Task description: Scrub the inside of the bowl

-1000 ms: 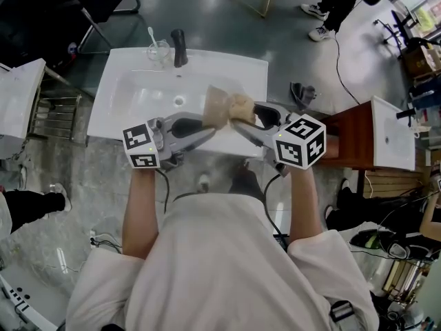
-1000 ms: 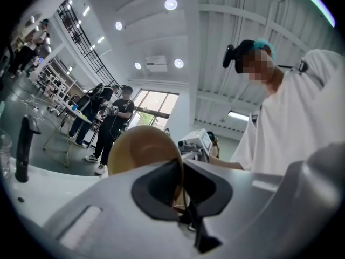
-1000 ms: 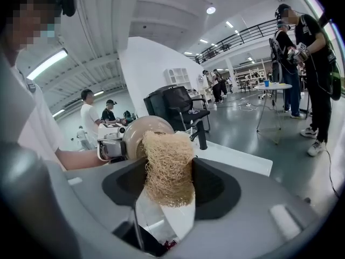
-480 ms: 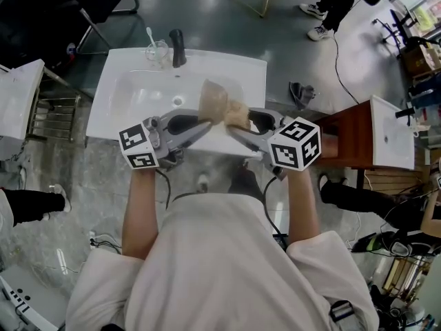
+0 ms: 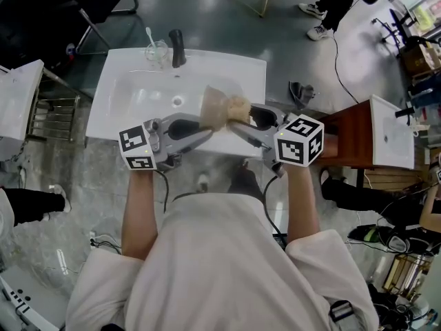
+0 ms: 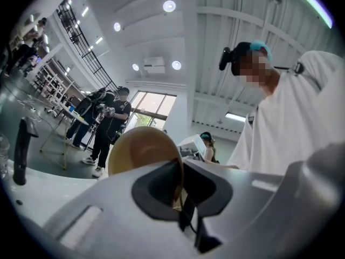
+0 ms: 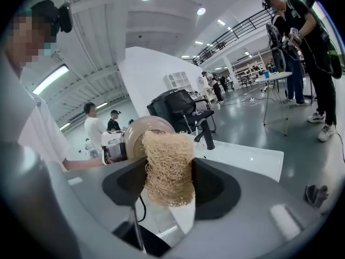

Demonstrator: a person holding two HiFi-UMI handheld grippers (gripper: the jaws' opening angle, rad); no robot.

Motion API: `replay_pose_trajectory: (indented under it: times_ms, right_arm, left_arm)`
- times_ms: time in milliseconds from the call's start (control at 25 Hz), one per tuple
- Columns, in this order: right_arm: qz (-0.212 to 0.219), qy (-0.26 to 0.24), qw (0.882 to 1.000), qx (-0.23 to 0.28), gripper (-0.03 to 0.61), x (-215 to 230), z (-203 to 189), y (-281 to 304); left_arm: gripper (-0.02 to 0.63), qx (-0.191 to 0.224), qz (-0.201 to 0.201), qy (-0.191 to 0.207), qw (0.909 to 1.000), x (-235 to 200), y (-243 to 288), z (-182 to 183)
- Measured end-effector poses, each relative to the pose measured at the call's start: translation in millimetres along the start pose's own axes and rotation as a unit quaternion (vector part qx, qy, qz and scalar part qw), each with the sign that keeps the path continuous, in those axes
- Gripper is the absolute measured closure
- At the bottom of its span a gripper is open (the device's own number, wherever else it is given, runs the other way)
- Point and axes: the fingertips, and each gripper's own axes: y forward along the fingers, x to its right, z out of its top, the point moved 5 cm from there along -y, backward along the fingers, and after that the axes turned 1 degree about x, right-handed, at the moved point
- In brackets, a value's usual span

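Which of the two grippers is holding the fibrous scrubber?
The right gripper: its jaws stand wide, clamped on the tan fibrous scrubber. The left gripper is nearly shut on the thin rim of the bowl instead.

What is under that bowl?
The white sink. The bowl hangs over its basin, clamped at the rim by the left gripper, not resting on it. The drain shows beside it. Bowl and loofah cover the patch of basin right beneath.

The right gripper (image 7: 168, 183) has its jaws clamped on a tan fibrous scrubber (image 7: 167, 158), whose upper end overlaps the beige bowl (image 7: 135, 133) right behind it. Beyond them lies a white sink (image 7: 250, 161) with a black faucet (image 7: 204, 131), and people stand farther off.
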Motion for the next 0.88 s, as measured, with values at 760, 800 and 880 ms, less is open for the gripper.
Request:
replay_pose_trajectory:
  times_ms: [760,800,880]
  right_arm:
    - [-0.004,0.005,1.0,0.01,0.324,2.5,4.8,-3.8]
    - [-0.004,0.008,1.0,0.011,0.324,3.7,3.3,-3.7]
    - [-0.009,0.012,1.0,0.006,0.324,6.9,-2.9,-2.2]
  left_arm:
    - [0.603,-0.042,0.02,0.037,0.9982,-1.3,5.1,5.9]
    - [0.603,-0.04,0.019,0.039,0.9982,0.0,5.2,6.6]
    - [0.603,-0.039,0.026,0.043,0.998,1.2,5.6,7.0]
